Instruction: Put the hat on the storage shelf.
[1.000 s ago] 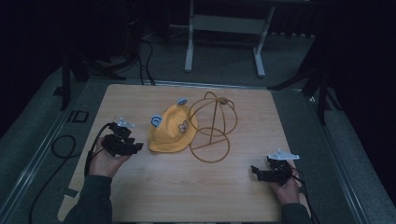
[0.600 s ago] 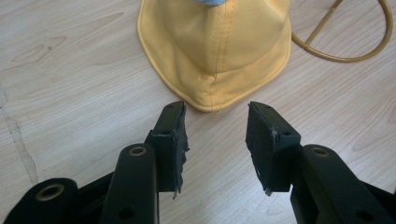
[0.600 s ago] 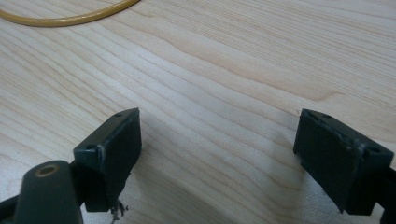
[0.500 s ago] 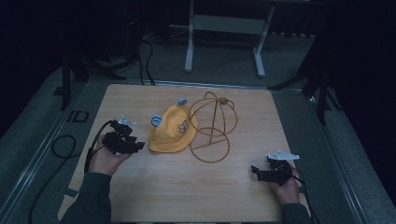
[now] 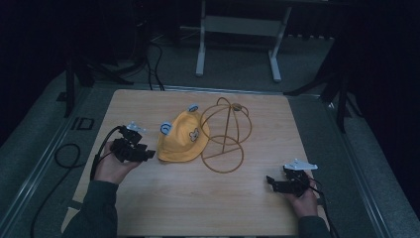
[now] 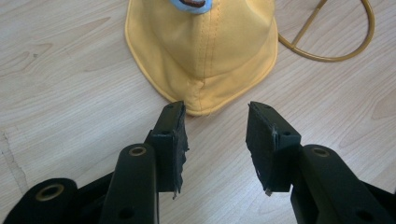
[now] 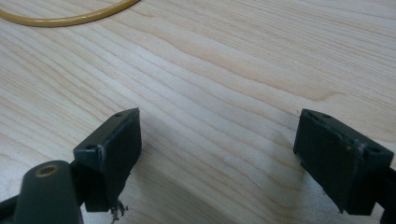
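Note:
A yellow child's hat [image 5: 182, 143] with blue ears and a small face patch lies on the wooden table [image 5: 198, 203], just left of a yellow wire hat stand [image 5: 225, 134]. My left gripper [image 5: 148, 155] rests on the table at the hat's left side. In the left gripper view its jaws stand open just short of the hat's brim [image 6: 201, 60], nothing between them [image 6: 215, 122]. My right gripper [image 5: 269, 182] lies near the table's front right, jaws wide open over bare wood [image 7: 219, 140], with the stand's base ring [image 7: 70, 17] farther off.
A white metal frame [image 5: 237, 29] stands on the floor beyond the table. Black cables [image 5: 64, 158] trail on the floor to the left. Dark stands flank the table's far corners. Bare wood spreads across the table's front.

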Motion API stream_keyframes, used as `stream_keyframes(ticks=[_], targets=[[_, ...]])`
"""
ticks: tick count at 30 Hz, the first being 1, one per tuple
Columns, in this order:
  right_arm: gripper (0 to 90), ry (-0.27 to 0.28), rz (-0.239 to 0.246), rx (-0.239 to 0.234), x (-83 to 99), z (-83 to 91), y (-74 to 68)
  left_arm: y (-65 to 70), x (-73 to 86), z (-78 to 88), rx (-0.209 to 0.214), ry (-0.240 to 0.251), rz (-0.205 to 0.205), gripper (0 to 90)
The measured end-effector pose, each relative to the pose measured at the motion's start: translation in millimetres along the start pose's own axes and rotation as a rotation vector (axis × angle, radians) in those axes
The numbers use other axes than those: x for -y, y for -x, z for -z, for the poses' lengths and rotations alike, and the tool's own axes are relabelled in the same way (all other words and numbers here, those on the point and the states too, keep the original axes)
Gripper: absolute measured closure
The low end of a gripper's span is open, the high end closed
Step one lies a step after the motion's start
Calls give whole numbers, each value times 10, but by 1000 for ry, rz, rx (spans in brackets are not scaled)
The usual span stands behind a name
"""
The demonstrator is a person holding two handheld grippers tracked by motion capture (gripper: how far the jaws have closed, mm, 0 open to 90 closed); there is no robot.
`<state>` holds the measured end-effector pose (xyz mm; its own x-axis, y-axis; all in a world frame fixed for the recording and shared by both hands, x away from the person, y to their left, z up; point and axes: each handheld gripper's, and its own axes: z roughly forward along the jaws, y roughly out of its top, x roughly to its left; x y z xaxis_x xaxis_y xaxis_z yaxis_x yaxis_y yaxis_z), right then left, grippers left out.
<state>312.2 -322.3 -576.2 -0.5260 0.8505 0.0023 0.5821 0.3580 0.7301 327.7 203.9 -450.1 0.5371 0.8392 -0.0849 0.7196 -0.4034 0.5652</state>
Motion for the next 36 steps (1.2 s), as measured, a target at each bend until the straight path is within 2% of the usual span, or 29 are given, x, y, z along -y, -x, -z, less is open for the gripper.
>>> stream_keyframes(ticks=[26, 36], targets=[[151, 0, 4, 1, 0, 0, 2, 20, -169, 33, 44, -14, -26, 572], [151, -1, 2, 0, 0, 0, 1, 13, -234, 36, 70, -12, -14, 571]])
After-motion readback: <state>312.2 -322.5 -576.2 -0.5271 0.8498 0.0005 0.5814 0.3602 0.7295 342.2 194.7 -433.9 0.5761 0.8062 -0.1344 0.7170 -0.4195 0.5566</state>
